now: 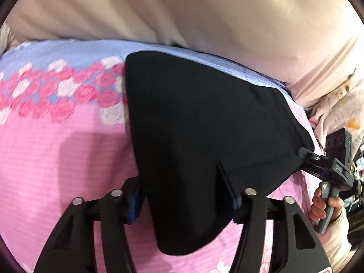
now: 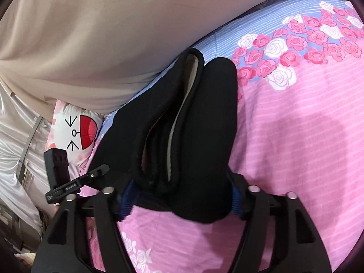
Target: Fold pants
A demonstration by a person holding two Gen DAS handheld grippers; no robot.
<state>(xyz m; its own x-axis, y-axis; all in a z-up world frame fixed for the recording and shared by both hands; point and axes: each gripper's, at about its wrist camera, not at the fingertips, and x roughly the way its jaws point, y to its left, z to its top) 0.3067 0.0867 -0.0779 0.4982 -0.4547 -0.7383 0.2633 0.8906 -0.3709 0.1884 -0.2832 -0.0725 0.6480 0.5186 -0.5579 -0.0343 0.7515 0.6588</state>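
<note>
Beige curtain fabric (image 1: 204, 11) backed a bed (image 1: 56, 159) spread with a pink, rose-printed sheet, a cartoon-face pillow (image 2: 77, 127) at its edge. Black pants (image 1: 204, 125), already doubled into a thick bundle, hung stretched between the two tools just above the sheet, their long axis running from one tool to the other and their layered edges showing pale lining in the right wrist view. Nearest its own lens, the left tool (image 1: 184, 195) was clenched on one end of the bundle; the right tool (image 2: 179, 193) was clamped on the opposite end, seen from the left as a black jaw biting the far corner. Neither arm looked nearer; lowering the cloth flat would likely demand both tools moving together.
</note>
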